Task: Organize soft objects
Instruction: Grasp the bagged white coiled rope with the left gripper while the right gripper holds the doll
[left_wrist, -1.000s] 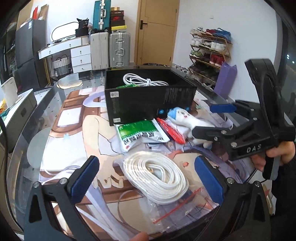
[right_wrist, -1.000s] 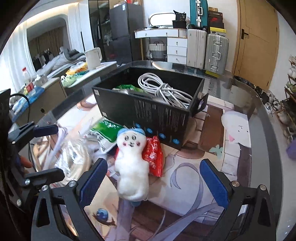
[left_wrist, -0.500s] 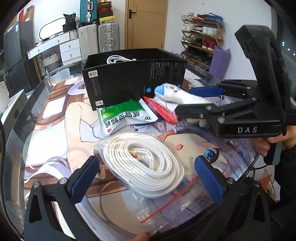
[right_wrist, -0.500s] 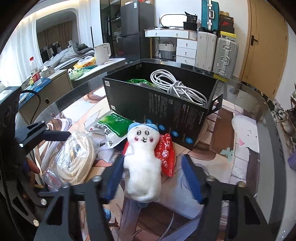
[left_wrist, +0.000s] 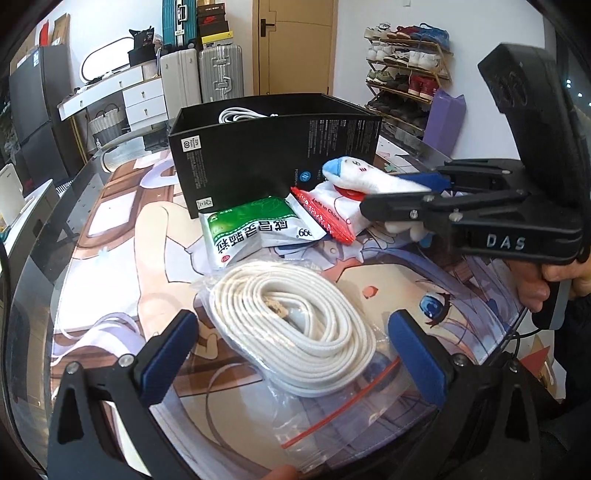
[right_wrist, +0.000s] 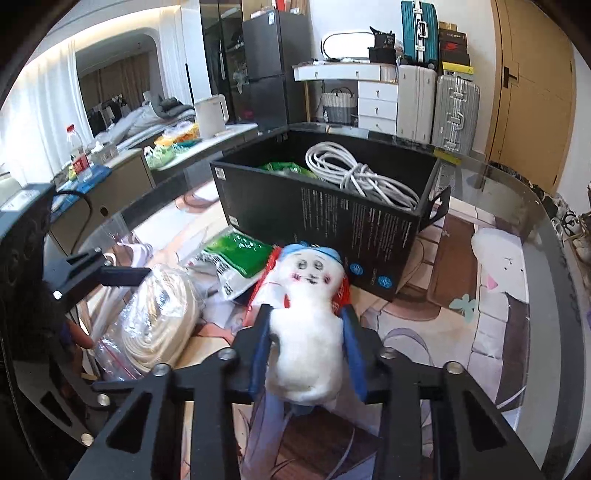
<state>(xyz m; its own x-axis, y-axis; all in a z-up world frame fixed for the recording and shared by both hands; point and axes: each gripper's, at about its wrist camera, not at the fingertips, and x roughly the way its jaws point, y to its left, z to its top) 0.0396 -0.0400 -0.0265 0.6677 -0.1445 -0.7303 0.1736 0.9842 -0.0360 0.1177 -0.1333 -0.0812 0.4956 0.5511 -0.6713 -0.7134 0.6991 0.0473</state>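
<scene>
Pinching the white plush doll (right_wrist: 308, 332), the right gripper's (right_wrist: 306, 325) fingers seemingly squeeze its body; left gripper's (left_wrist: 295, 354) fingers spread

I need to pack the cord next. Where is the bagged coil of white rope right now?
The coiled white rope in its clear zip bag lies on the printed table mat, between the open left gripper's blue pads, just in front of the green-and-white packet.

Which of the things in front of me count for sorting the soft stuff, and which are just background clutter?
For the job:
- white plush doll, clamped in the right gripper
- bagged white rope coil, between the open left gripper's fingers
- green packet
- red packet
- black box

Lying about:
- suitcases
- shoe rack
- kettle
</scene>
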